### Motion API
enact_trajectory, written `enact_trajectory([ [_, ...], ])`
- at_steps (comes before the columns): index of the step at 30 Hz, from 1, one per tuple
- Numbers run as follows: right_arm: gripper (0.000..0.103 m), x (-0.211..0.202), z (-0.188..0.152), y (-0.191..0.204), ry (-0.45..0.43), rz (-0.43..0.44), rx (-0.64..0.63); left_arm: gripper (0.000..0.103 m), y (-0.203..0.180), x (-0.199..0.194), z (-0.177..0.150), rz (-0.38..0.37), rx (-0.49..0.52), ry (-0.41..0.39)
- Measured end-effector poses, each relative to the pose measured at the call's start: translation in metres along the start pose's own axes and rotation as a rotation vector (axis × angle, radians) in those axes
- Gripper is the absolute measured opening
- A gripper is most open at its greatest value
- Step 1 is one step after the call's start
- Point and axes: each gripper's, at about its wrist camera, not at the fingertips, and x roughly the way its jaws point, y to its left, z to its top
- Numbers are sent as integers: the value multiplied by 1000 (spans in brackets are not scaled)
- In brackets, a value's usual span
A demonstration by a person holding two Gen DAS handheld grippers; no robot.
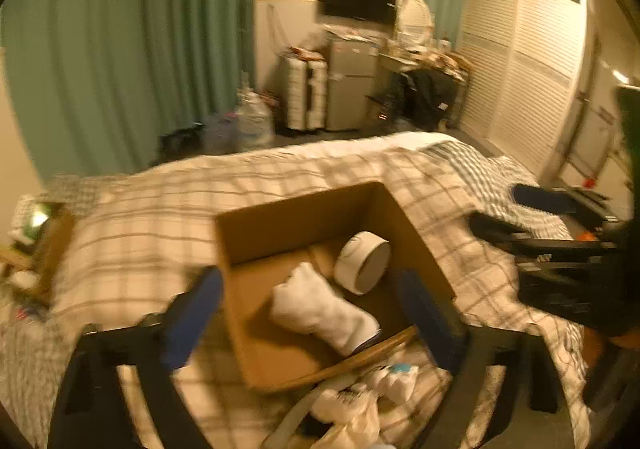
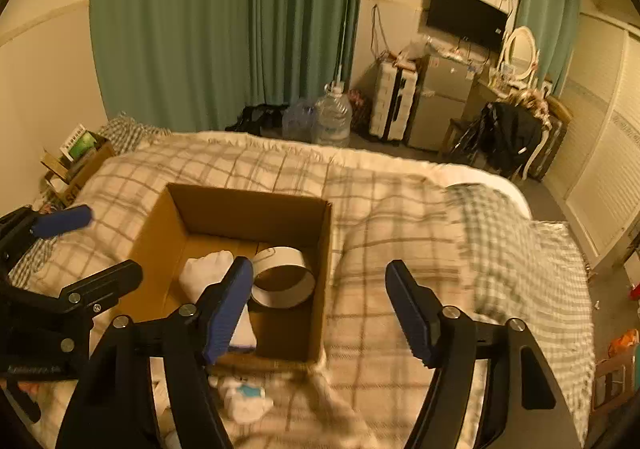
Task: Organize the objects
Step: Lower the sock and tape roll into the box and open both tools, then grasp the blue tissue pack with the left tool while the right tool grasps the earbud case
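Left wrist view: my left gripper (image 1: 308,313) is spread wide, holding nothing, hanging over the near end of the cardboard box (image 1: 280,217) on the plaid blanket (image 1: 152,217). Inside the box: a white cloth bundle (image 1: 324,309) and a white tape roll (image 1: 362,263), touching or just beside each other, hard to tell with the blur. Just outside the box's near edge, loose white bags and packets (image 1: 360,397) lie on the blanket, not boxed yet. My right gripper (image 1: 560,241) shows at the right edge, off to the side of the box.

Right wrist view: right gripper (image 2: 320,305) also wide apart, empty, over the box's right wall and the blanket beside it. Box (image 2: 248,205) open, same bundle (image 2: 208,269) and tape roll (image 2: 282,281) on its floor. Left gripper (image 2: 76,245) at the left edge, fingers apart. A small white packet with a blue patch (image 2: 248,395) lies on the blanket just in front of the box.

Progress, my guess: partly done. Two things boxed, the loose white stuff near the box front left to go. Both tools are free for the next pick.
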Motion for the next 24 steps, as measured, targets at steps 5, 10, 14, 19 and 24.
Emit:
enact_trajectory([
  [5, 76, -70, -12, 3, -43, -34, -27, 101, 6, -45, -18, 45, -37, -33],
  [10, 77, -126, -38, 6, -71, -45, -38, 102, 3, -82, -45, 82, -50, -56],
  [14, 77, -149, -66, 14, -79, -50, -34, 102, -4, -102, -68, 113, -39, -70],
  [19, 77, -153, -103, 21, -70, -58, -24, 102, -15, -105, -105, 146, -50, -47],
  [24, 77, -136, -142, 33, -44, -36, -10, 102, -24, -85, -153, 146, -79, 19],
])
